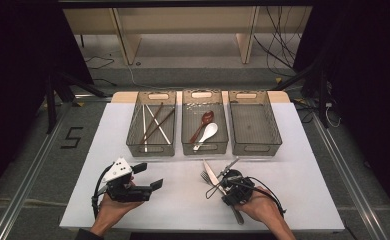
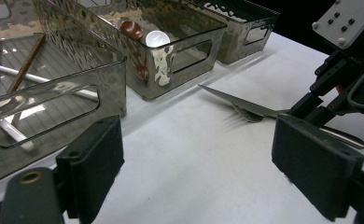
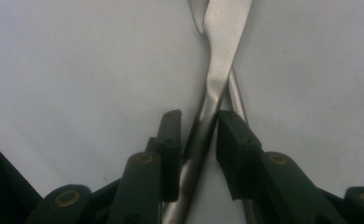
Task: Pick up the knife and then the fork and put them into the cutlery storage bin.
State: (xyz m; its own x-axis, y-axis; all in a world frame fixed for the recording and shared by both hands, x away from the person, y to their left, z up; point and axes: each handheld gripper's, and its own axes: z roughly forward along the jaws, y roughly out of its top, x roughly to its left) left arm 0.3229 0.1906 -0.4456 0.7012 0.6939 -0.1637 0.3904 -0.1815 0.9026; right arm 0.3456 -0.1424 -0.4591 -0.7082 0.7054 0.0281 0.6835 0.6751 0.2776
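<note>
A steel knife [image 1: 209, 171] lies on the white table [image 1: 293, 190], crossed over a steel fork [image 1: 204, 176]. My right gripper [image 3: 199, 135] is lowered over the knife [image 3: 217, 70]. The handle runs between the two jaws, with the right pad at its edge and a thin gap at the left pad, so the gripper is open. Seen from the left gripper view, the knife blade [image 2: 236, 100] points toward the bins with the fork [image 2: 246, 115] under it. My left gripper [image 1: 150, 176] rests at the front left, open wide with nothing between its fingers [image 2: 96, 163].
Three smoky clear bins stand in a row at the back. The left bin [image 1: 151, 151] holds chopsticks [image 1: 155, 125]. The middle bin [image 1: 204, 149] holds a brown spoon [image 1: 208, 117] and a white spoon [image 1: 209, 131]. The right bin [image 1: 256, 150] stands beside them.
</note>
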